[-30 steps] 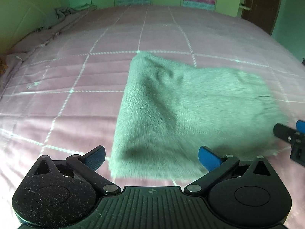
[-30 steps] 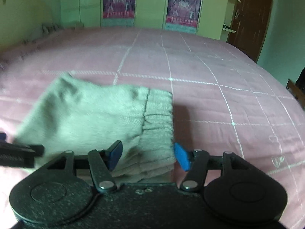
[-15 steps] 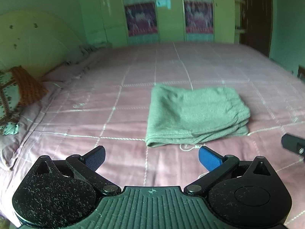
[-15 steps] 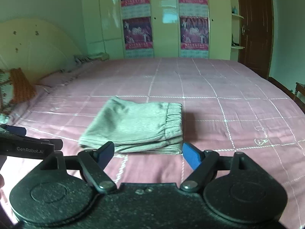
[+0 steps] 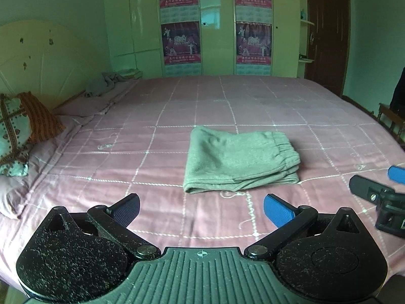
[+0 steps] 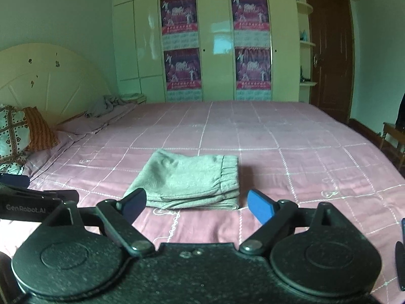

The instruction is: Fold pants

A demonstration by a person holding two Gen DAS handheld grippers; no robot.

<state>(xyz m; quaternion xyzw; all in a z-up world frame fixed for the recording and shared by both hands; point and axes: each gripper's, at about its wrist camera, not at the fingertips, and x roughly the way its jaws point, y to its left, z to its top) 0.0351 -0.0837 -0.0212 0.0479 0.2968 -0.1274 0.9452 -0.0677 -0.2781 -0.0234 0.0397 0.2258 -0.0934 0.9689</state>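
Observation:
The grey pants (image 5: 240,159) lie folded in a compact rectangle on the pink checked bedspread (image 5: 157,157), elastic waistband to the right. They also show in the right wrist view (image 6: 189,179). My left gripper (image 5: 201,207) is open and empty, held back from the pants near the bed's front edge. My right gripper (image 6: 196,202) is open and empty, just in front of the pants' near edge. The right gripper's fingers (image 5: 372,190) show at the right edge of the left wrist view.
Patterned pillows (image 5: 15,131) lie at the left by the headboard (image 5: 38,58). A crumpled grey cloth (image 5: 101,86) sits at the bed's far left corner. A wardrobe (image 5: 215,25) and a dark door (image 5: 326,35) stand behind the bed.
Both grippers have pulled back and up from the pants, which now look smaller and farther away. The folded pants lie still on the bed.

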